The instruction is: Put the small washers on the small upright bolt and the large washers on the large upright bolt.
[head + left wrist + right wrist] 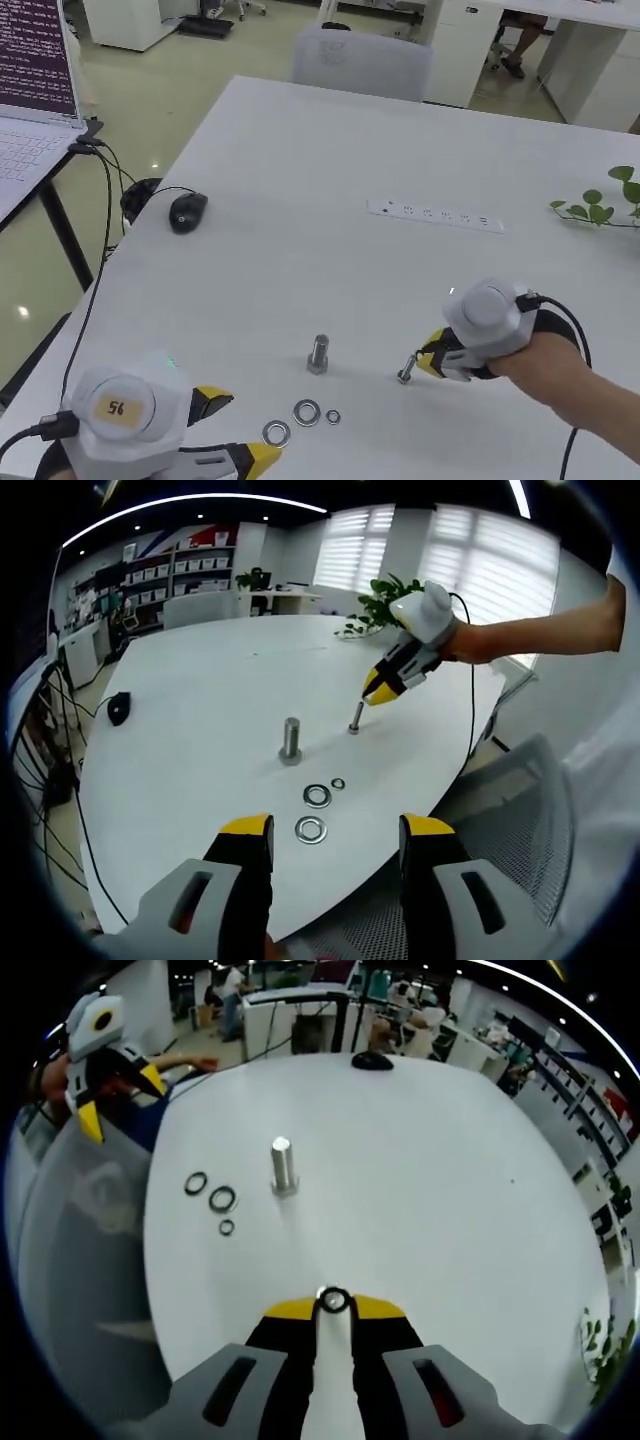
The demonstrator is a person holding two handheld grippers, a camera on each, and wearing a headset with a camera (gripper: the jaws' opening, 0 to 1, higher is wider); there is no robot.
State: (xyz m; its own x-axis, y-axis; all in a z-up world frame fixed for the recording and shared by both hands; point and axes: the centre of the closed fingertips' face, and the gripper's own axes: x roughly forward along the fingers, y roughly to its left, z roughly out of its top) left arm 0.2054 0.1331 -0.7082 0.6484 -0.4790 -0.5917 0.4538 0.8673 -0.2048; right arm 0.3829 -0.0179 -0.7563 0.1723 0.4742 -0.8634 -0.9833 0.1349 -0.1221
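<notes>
Here, the right gripper (432,362) is held low over the table (300,200), with its yellow tips right at the top of the small bolt (405,372). In the right gripper view its jaws are seen drawn narrow, and a small ring (333,1301) is pinched between the tips. It is judged to be a small washer, brought there so that its hole can be lined up with the thread end. Whether the ring is already over the bolt cannot be told. The small bolt appears a little tilted in the head view, so a slow, careful lowering is probably needed.

The large bolt (318,354) is stood on its head, near the small one but apart from it. In this way the thread points up and washers can be dropped on it from above. Nothing is seen on it.

3 washers are laid flat on the table between the large bolt and the left gripper (240,428): a large washer (276,433), a second large washer (306,411) just beside it, and a loose small washer (333,416) next to that. The left gripper is held with its jaws wide apart and empty, pointed toward the nearest large washer, probably to be ready for it. Such thin, flat pieces may slide when they are gripped.
</notes>
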